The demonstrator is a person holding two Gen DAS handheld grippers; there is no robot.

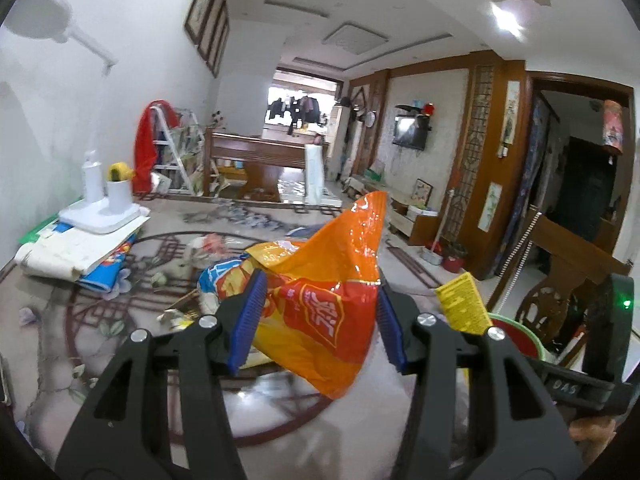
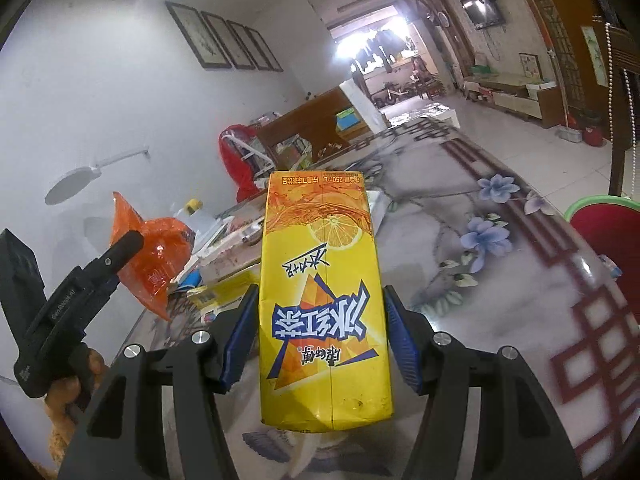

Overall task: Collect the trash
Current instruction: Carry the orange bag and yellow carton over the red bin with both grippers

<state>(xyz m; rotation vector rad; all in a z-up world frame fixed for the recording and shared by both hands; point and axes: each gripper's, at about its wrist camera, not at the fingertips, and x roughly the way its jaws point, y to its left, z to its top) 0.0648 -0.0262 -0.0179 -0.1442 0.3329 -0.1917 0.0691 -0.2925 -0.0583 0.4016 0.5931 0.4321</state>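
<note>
An orange snack bag (image 1: 320, 272) sticks up crumpled between the blue pads of my left gripper (image 1: 320, 292), which is shut on it. In the right wrist view the same bag (image 2: 156, 256) hangs from the left gripper (image 2: 100, 268) at the left, above the table. My right gripper (image 2: 320, 296) is shut on a yellow lemon-tea drink carton (image 2: 320, 248), which points away from the camera. The carton's end (image 1: 462, 302) shows at the right of the left wrist view. A red basin with a green rim (image 2: 600, 236) stands at the table's right edge.
The table (image 1: 80, 320) has a glossy flowered cover. On it lie another snack bag (image 1: 224, 276), scraps, and a pile of papers under a white tray (image 1: 100, 216) with a cup and a bottle. A wooden chair (image 1: 560, 280) stands beside the basin (image 1: 516, 336).
</note>
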